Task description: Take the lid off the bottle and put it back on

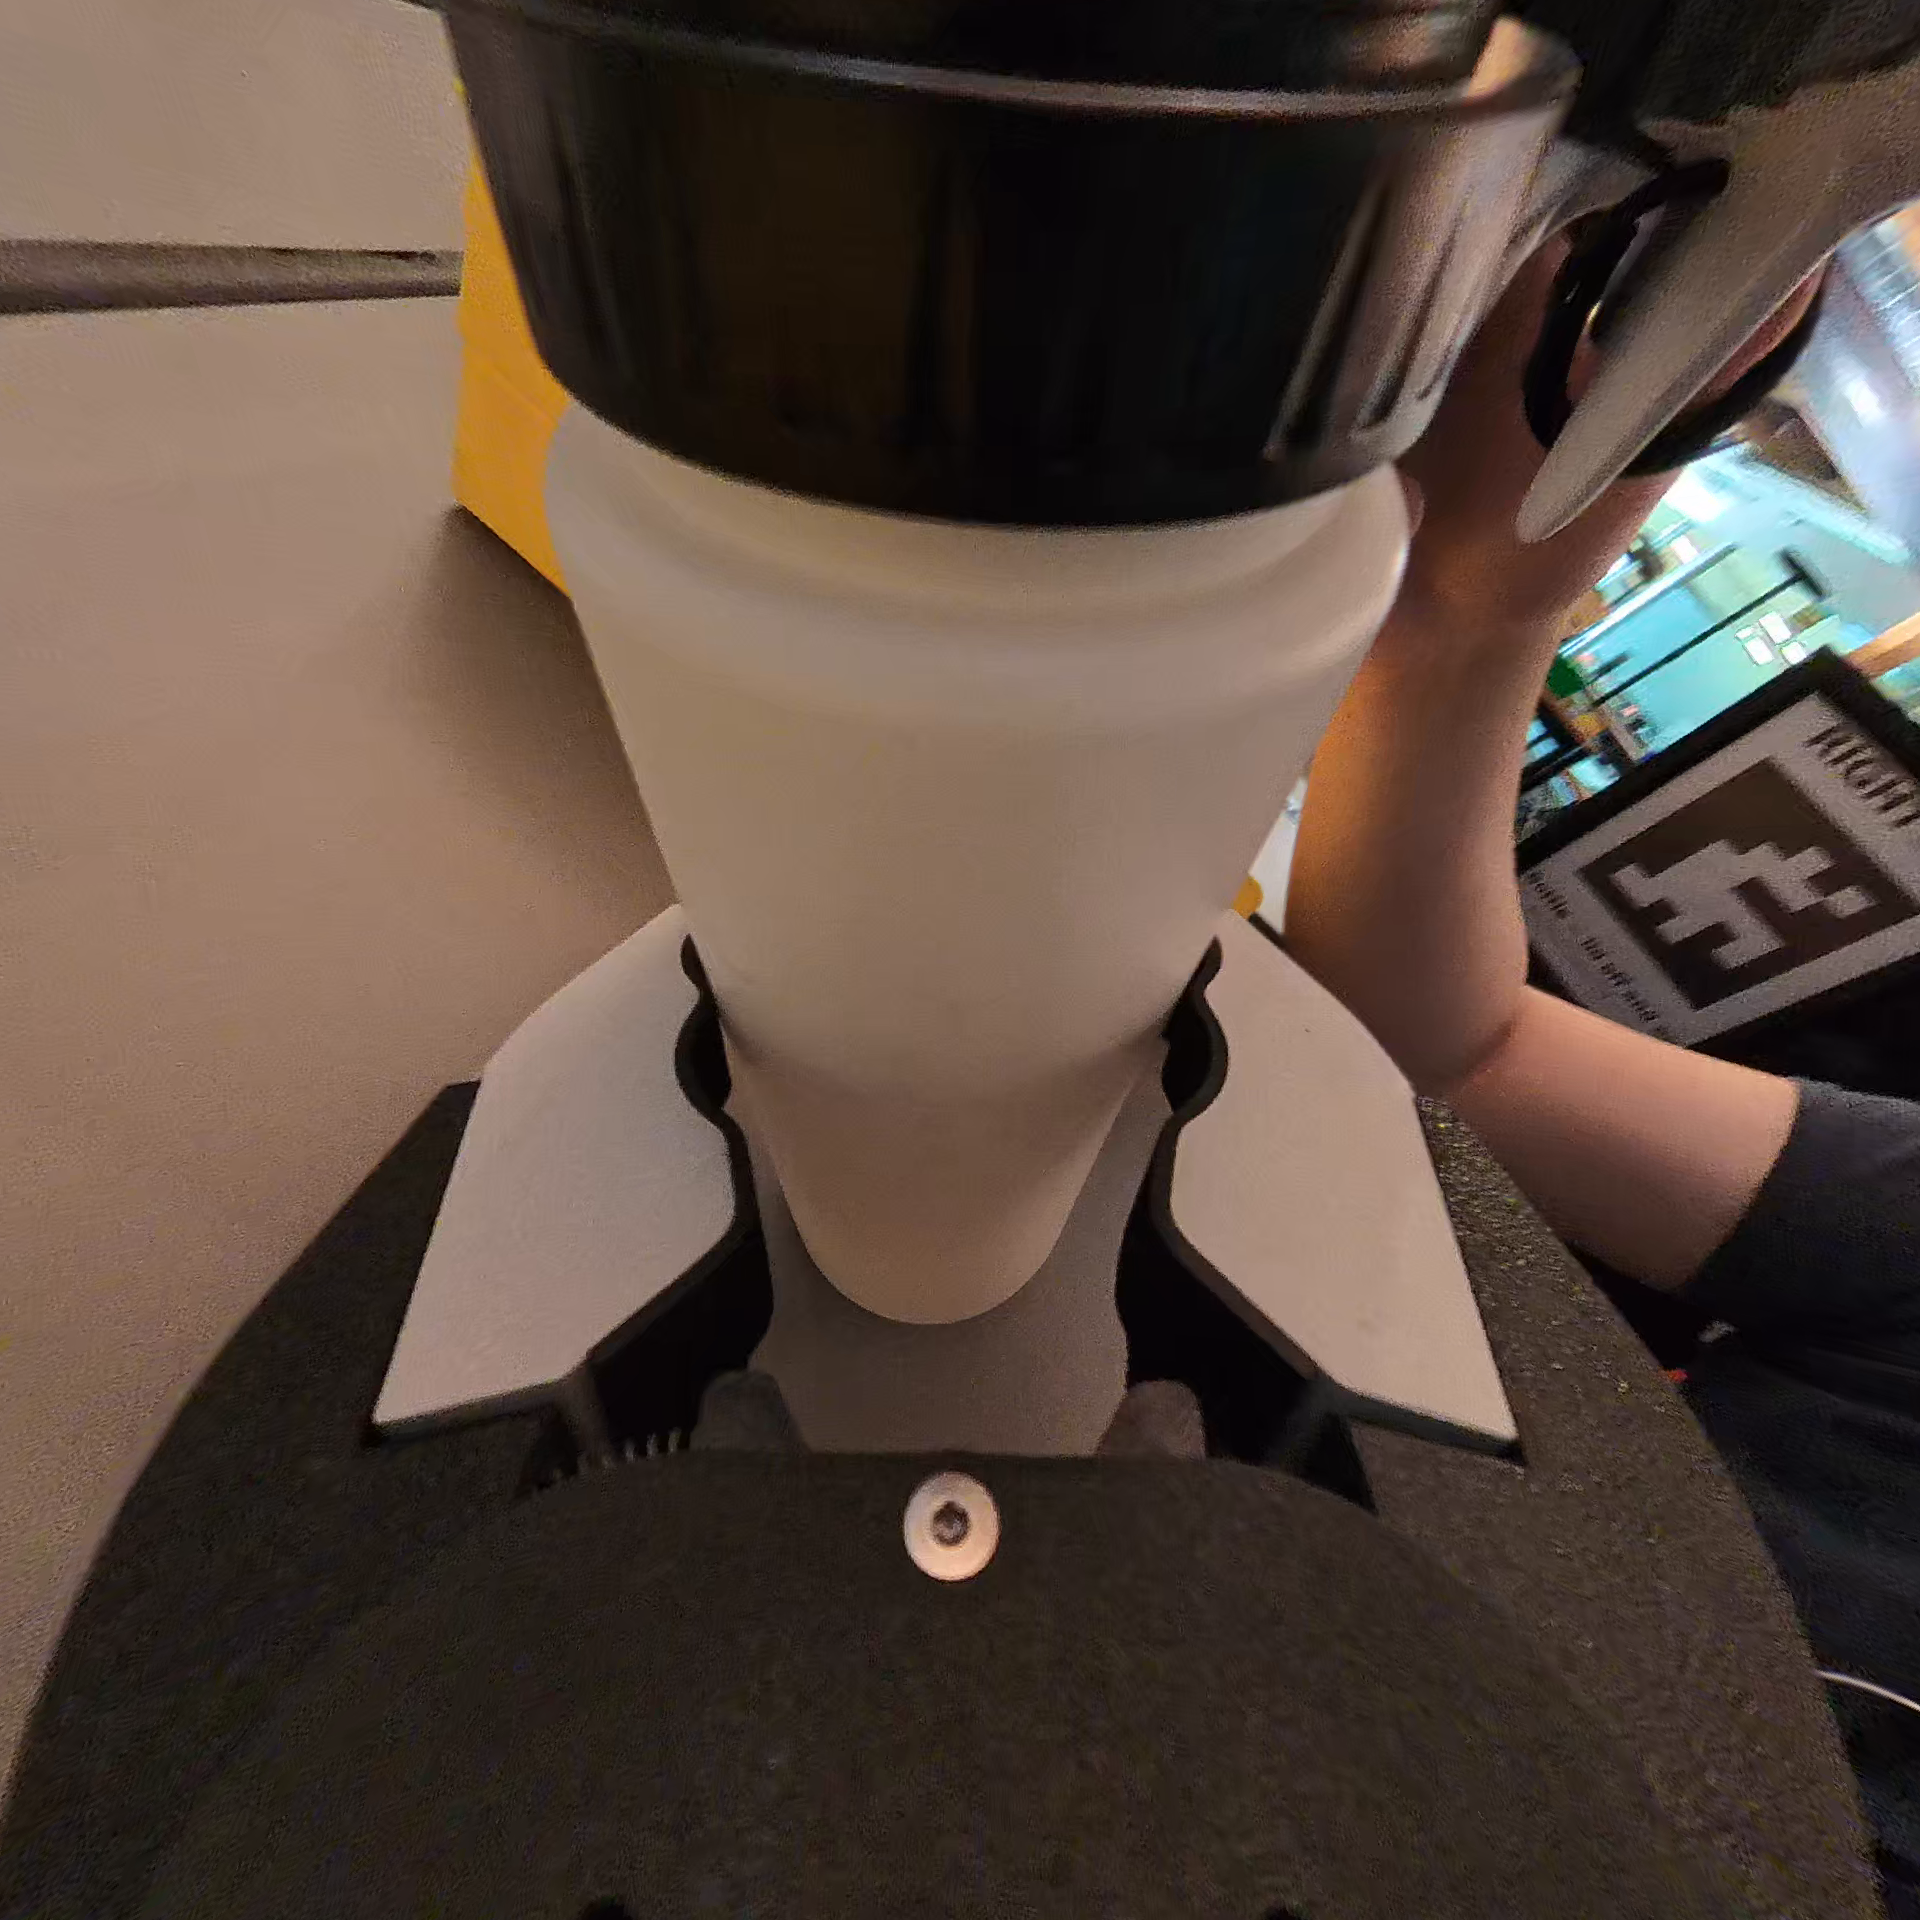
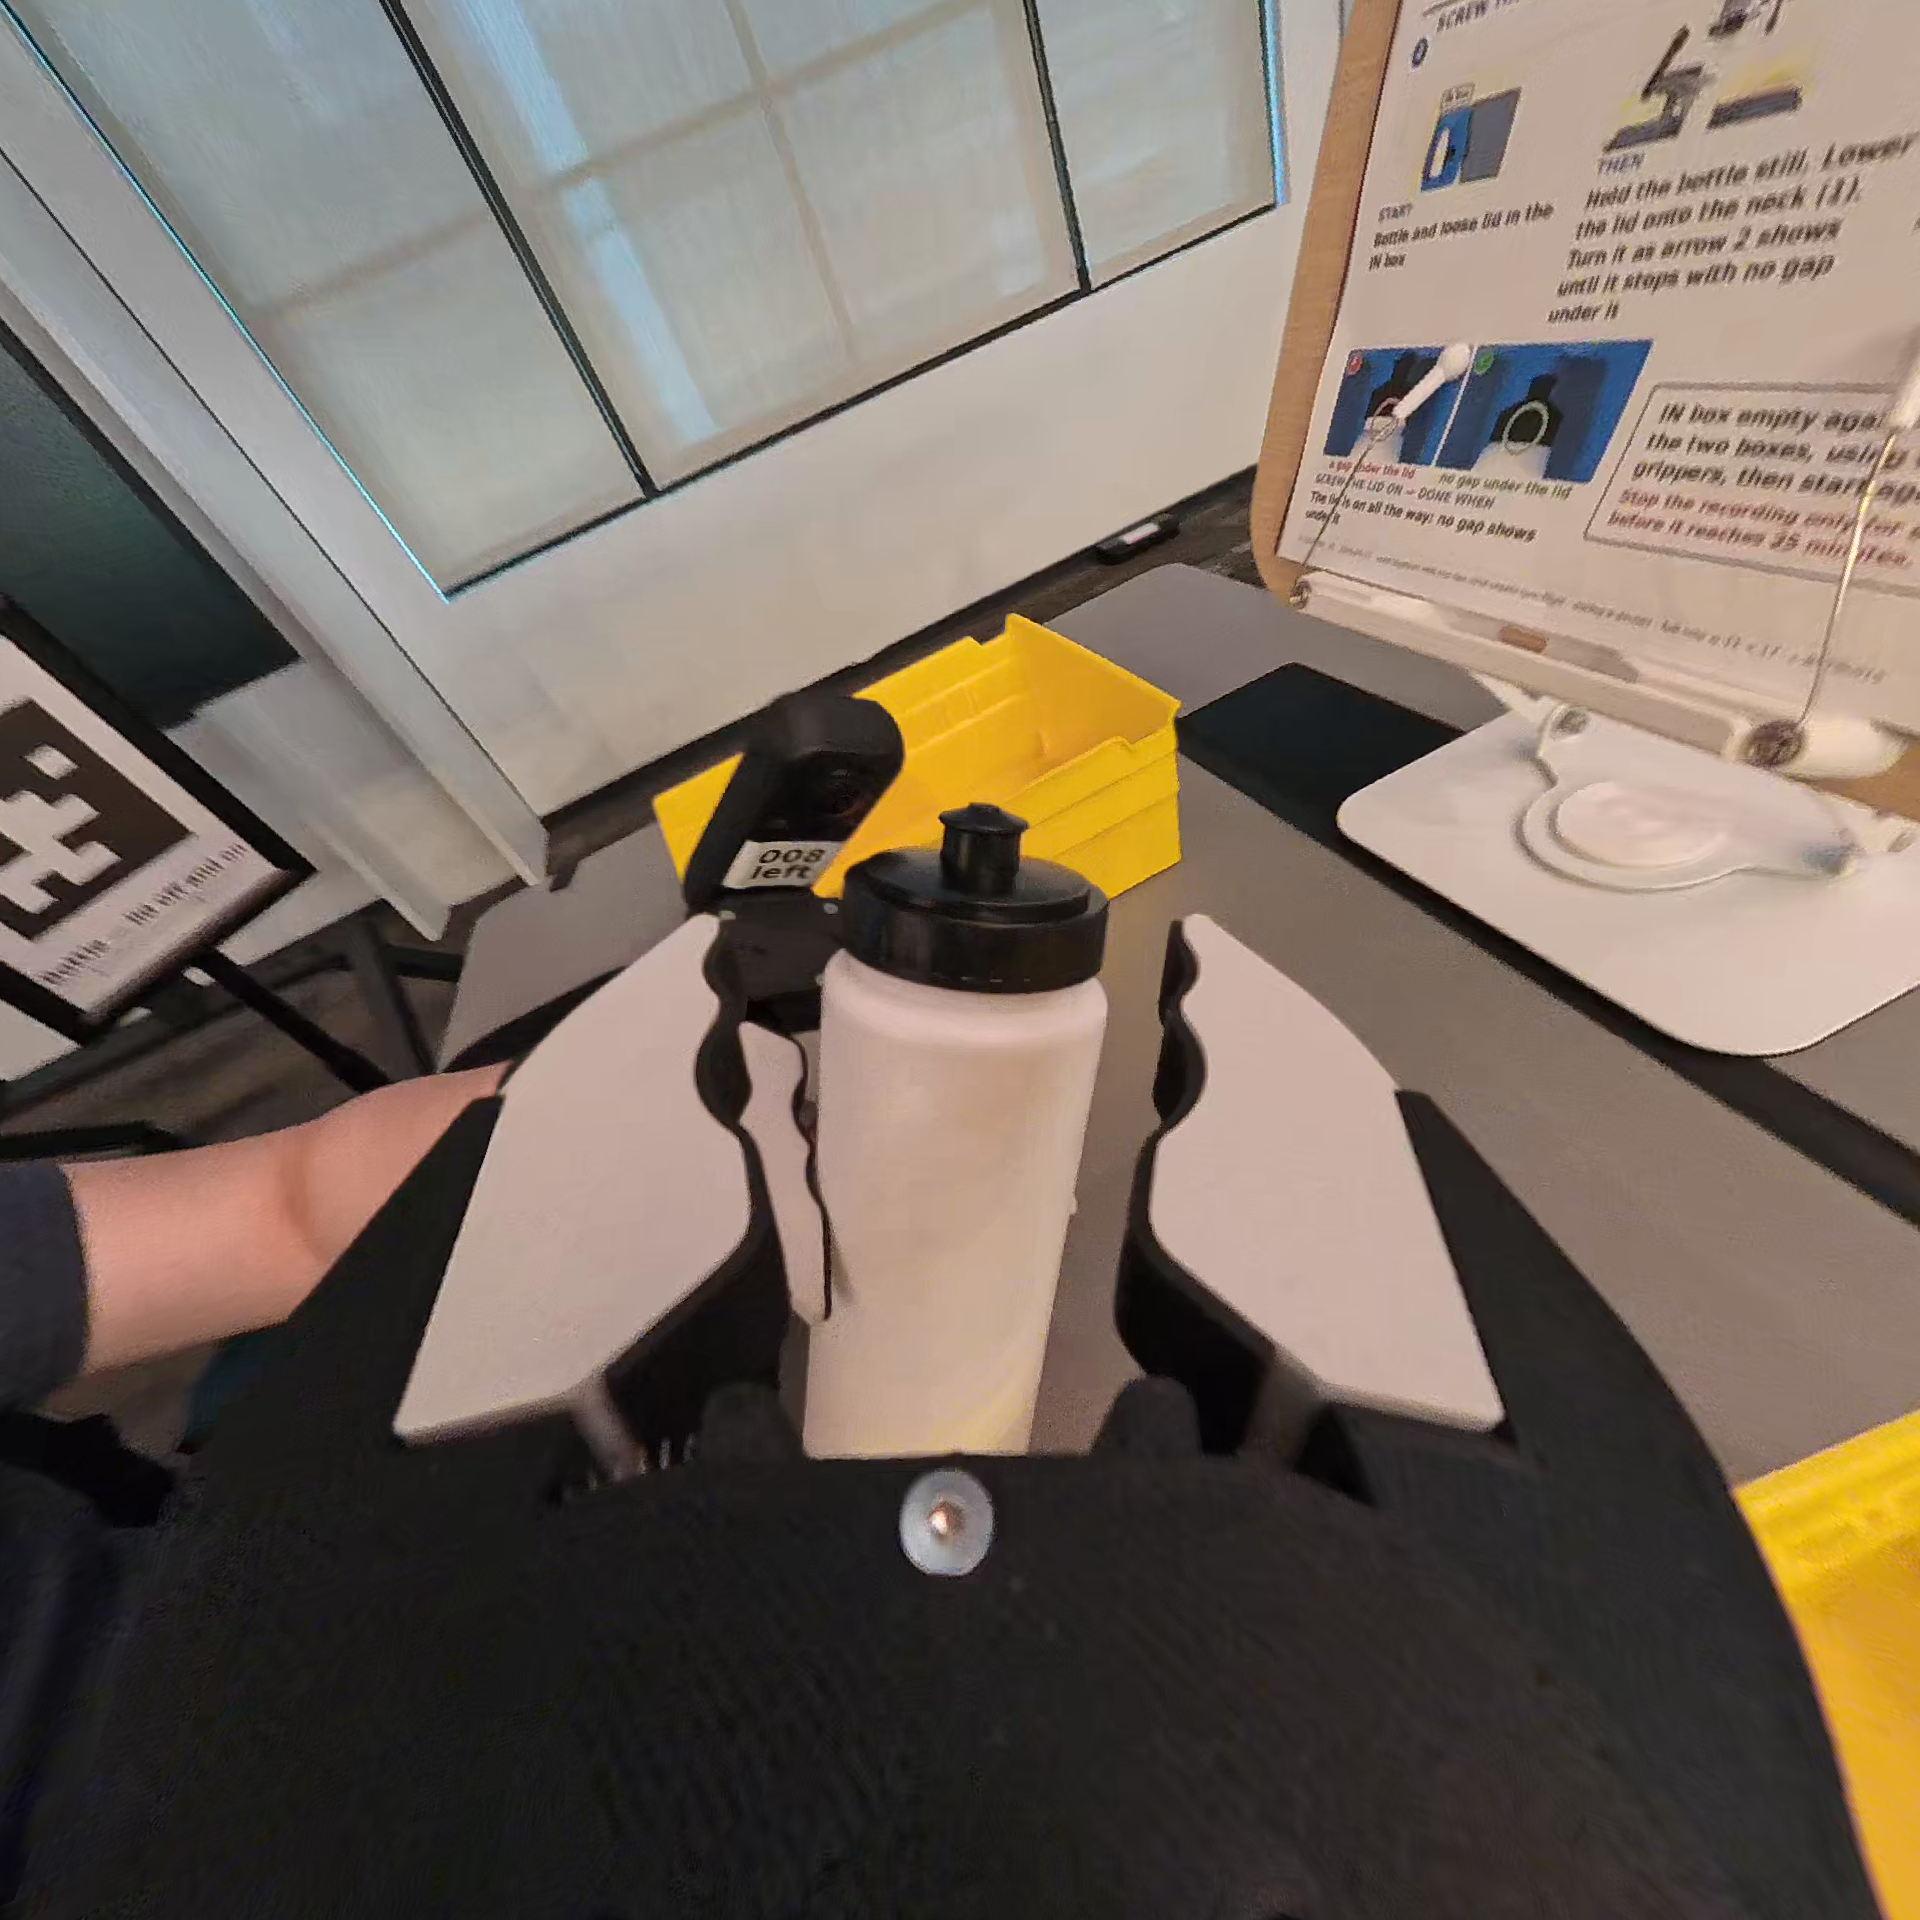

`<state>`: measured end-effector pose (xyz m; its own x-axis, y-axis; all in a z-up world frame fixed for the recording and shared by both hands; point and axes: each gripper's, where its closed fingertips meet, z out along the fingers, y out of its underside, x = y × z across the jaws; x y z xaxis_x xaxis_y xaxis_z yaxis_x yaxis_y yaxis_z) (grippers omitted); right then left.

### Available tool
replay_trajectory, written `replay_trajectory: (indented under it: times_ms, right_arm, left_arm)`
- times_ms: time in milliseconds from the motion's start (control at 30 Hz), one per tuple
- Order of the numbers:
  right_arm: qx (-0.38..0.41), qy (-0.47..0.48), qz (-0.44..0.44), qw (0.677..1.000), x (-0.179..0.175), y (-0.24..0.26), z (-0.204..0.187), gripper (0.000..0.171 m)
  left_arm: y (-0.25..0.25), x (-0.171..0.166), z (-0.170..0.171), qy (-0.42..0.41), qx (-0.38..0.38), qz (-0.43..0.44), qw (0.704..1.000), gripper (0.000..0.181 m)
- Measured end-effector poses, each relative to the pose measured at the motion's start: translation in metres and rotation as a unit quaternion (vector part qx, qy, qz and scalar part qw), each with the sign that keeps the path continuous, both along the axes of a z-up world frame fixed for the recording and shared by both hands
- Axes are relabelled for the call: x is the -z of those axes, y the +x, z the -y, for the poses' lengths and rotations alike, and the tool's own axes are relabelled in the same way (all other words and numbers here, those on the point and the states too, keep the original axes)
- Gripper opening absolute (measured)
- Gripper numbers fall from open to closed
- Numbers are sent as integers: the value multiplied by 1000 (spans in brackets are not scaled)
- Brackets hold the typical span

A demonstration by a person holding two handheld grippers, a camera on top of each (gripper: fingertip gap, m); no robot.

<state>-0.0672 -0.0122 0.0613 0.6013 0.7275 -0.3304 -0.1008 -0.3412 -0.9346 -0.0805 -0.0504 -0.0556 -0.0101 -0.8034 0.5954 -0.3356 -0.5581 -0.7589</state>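
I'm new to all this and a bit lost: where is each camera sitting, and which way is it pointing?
Left wrist view: on the left gripper, facing up along the white bottle it clamps, to the black lid; a forearm shows at right.
Right wrist view: on the open right gripper, facing the upright bottle over the table; a hand shows at left.
Shared: bottle and lid.

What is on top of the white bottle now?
A black lid with a small spout sits on top of the white bottle. The bottle's neck is covered by the lid, so the views cannot show how far it is screwed on.
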Motion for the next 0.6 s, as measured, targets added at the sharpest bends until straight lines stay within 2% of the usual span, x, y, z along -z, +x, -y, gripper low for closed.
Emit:
replay_trajectory:
  times_ms: [133,267,433,600]
  right_arm:
    - [-17,-24,-16,999,7,-2,-1,78]
    - [-33,-32,12,999,19,-12,-1,79]
    - [-69,14,53,996,18,-21,9,80]
    - [-116,71,64,989,4,-28,29,80]
  left_arm:
    - [-1,1,0,-15,7,5,1000,84]
    - [-1,0,3,14,17,-1,1000,84]
    - [-1,-2,7,129,29,-16,991,85]
    - [0,2,6,267,29,-39,963,84]
